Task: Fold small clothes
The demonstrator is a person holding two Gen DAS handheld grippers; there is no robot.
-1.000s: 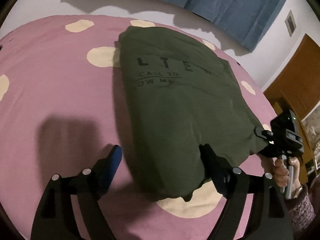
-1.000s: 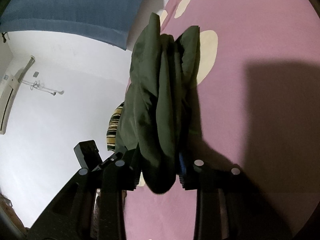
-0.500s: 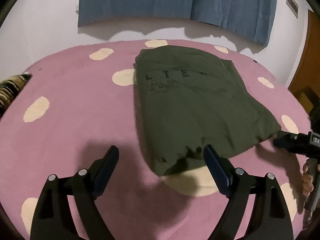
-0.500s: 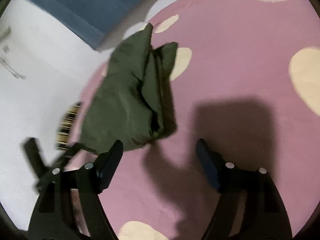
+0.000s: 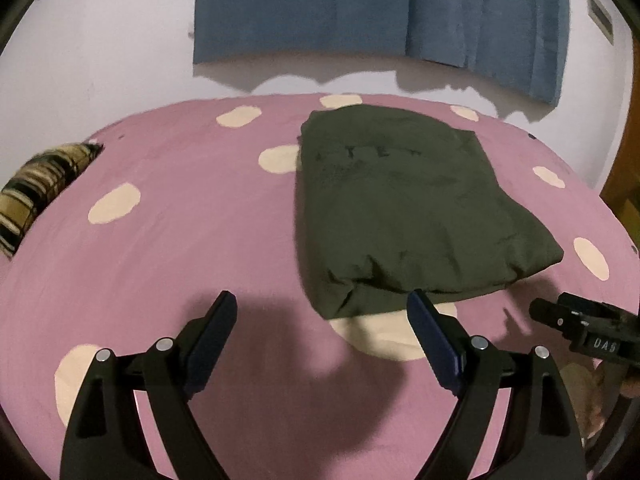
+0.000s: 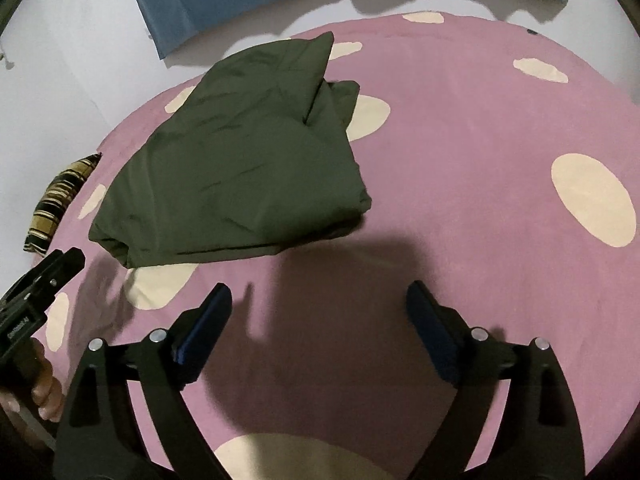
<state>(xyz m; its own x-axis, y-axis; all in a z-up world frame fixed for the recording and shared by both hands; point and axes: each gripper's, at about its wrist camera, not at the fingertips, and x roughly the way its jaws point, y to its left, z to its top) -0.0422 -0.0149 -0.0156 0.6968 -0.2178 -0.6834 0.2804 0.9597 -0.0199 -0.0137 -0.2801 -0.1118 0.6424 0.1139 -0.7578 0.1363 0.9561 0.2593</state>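
A dark green T-shirt [image 5: 408, 208] with faint black lettering lies folded into a rectangle on the pink bedspread [image 5: 180, 248] with cream spots. In the right wrist view the T-shirt [image 6: 240, 168] lies left of centre, with one corner sticking up at the far end. My left gripper [image 5: 320, 308] is open and empty, just short of the shirt's near edge. My right gripper [image 6: 320, 300] is open and empty, a little back from the shirt's near right corner. Each gripper shows at the edge of the other's view.
A striped brown and black cloth [image 5: 36, 188] lies at the bed's far left edge; it also shows in the right wrist view [image 6: 60, 200]. A blue curtain [image 5: 380, 12] hangs on the white wall behind. A wooden door [image 5: 624, 168] stands at the right.
My right gripper opened and let go of the shirt, which now lies flat. Both grippers have pulled back from the shirt.
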